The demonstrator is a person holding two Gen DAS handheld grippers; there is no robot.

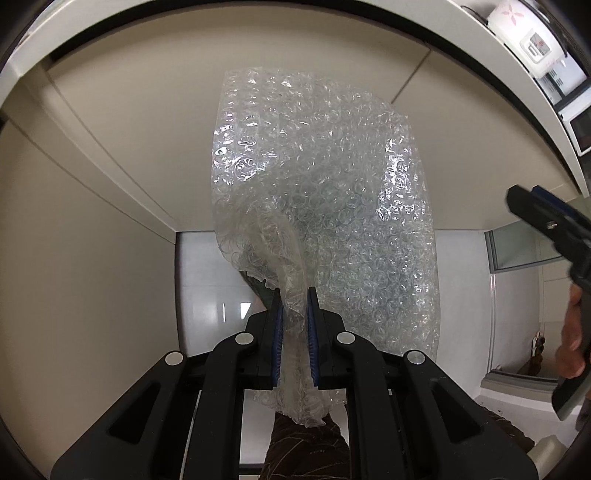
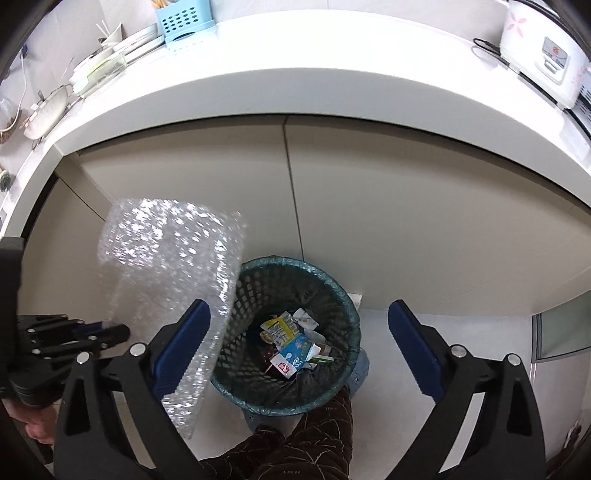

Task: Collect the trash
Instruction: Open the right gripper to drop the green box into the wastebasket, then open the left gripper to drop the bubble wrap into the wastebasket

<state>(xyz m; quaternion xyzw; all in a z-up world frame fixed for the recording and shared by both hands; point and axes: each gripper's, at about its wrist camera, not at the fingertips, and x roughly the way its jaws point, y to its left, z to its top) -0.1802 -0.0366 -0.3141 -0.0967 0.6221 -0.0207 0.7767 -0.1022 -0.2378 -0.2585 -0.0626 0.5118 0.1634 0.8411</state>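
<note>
Two grippers work over one landmark, the mesh trash bin [image 2: 295,332] on the pale floor. Nearest the lens in the right wrist view, the right gripper [image 2: 299,339] has its jaws spread wide w/ nothing between them; its blue pads [image 2: 413,347] flank the bin mouth, so the way down into the bin is open. Just below the bin, a brown patterned trouser leg [image 2: 310,435] touches the rim's near side.

Left of the bin, the left gripper [image 1: 294,321] is clamped on a bunched corner of the bubble wrap [image 1: 321,184]. The sheet hangs free, its lower edge crossing the bin's left rim and overlapping the right gripper's left finger in view.

Inside the bin, on a teal liner folded over the rim: crumpled wrappers [image 2: 291,339], yellow, blue and white w/ a red mark; print too small to read.

Behind the bin, beige cabinet doors [image 2: 406,206] w/ a vertical seam. Above, the white countertop [image 2: 295,55] edge overhangs. Up there: a blue perforated utensil holder [image 2: 181,22] left of the bin's line, a white rice cooker [image 2: 539,55] w/ pink flower print far right; its label is unreadable.
</note>
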